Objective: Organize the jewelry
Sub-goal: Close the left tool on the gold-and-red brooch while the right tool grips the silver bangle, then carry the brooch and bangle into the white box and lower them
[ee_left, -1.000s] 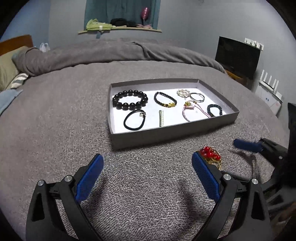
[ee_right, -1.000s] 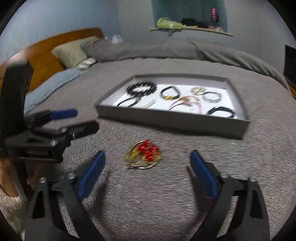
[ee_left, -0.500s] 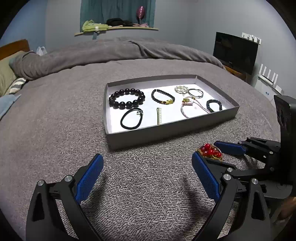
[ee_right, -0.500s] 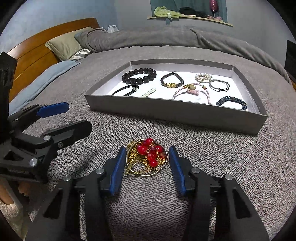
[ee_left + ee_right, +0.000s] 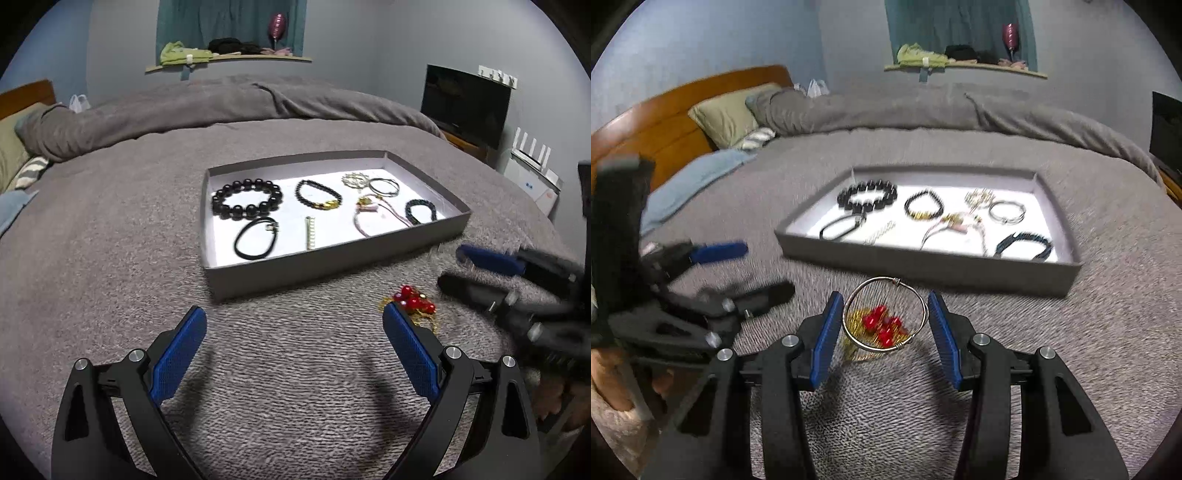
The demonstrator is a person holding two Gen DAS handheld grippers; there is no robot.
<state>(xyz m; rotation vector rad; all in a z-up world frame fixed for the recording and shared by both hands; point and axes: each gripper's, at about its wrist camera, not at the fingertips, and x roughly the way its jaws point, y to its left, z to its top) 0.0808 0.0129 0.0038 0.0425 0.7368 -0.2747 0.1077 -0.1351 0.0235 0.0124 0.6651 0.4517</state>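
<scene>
My right gripper (image 5: pixel 886 325) is shut on a gold wire bangle with red beads (image 5: pixel 882 321) and holds it tilted up, just above the grey bedspread. The same bangle (image 5: pixel 413 301) shows in the left wrist view beside my left gripper's right finger. My left gripper (image 5: pixel 293 347) is open and empty over the bedspread, in front of the tray. The grey tray (image 5: pixel 325 258) with a white floor holds several bracelets, among them a big black bead bracelet (image 5: pixel 245 203). The tray (image 5: pixel 923 264) lies just beyond the held bangle in the right wrist view.
The bed's rolled grey duvet (image 5: pixel 221 103) lies behind the tray. A wooden headboard (image 5: pixel 653 122) and pillows (image 5: pixel 727 114) are at the left. A dark TV screen (image 5: pixel 465 99) stands at the right. The left gripper (image 5: pixel 716 273) shows to the left of the right one.
My right gripper closed around the bangle and has raised its far rim off the bedspread. The left gripper has stayed open in about the same place.
</scene>
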